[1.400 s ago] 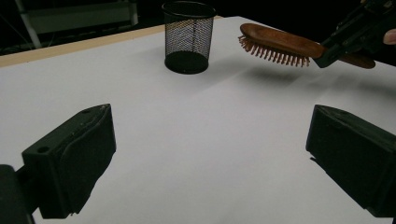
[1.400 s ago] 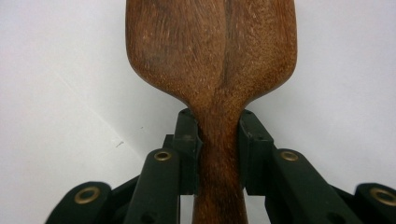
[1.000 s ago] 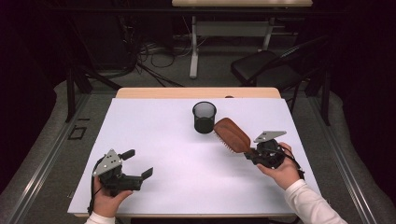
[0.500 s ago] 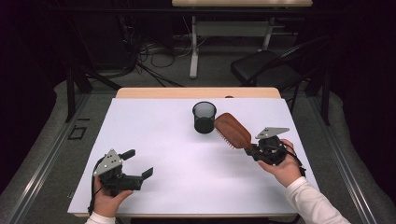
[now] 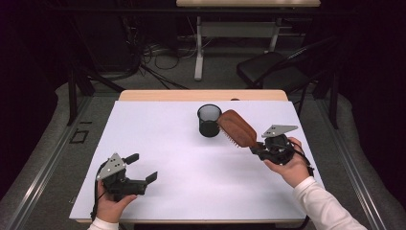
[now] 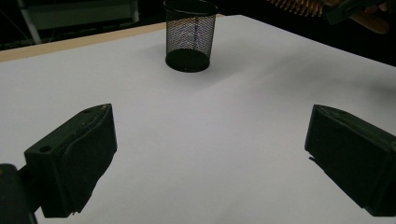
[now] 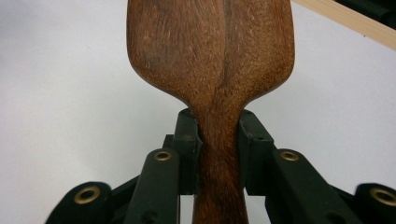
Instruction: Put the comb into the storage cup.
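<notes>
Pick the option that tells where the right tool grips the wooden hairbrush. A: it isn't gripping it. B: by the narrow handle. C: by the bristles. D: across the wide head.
B: the right tool pinches the wooden hairbrush at its narrow handle, below the wide head.

We see a black wire-mesh cup (image 5: 209,120) standing on the white-topped table (image 5: 182,158), well ahead of our left gripper's fingers (image 5: 130,157), and just beside the brown wooden hairbrush (image 5: 237,128) between our right gripper's fingers (image 7: 187,140).
</notes>
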The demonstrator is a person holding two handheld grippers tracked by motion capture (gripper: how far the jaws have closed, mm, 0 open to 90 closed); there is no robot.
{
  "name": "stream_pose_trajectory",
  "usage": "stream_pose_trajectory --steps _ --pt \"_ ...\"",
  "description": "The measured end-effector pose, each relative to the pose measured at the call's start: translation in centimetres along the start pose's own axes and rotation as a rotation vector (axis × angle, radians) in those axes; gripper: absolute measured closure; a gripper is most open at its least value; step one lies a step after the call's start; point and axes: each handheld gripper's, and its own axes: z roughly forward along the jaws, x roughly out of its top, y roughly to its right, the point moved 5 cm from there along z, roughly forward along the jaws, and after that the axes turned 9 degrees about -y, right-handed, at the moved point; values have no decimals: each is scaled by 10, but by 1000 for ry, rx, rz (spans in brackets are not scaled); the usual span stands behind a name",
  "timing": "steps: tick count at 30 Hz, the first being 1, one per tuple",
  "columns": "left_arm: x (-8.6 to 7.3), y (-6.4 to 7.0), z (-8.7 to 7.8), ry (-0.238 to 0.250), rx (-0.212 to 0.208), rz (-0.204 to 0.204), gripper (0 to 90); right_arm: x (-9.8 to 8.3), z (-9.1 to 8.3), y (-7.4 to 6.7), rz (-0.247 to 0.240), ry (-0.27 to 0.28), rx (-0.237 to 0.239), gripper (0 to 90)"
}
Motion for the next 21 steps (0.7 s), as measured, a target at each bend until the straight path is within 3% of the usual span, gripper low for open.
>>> stream_pose_trajectory --steps 21 --pt "6 -1 6 7 -27 -28 24 22 -13 1 -14 64 3 719"
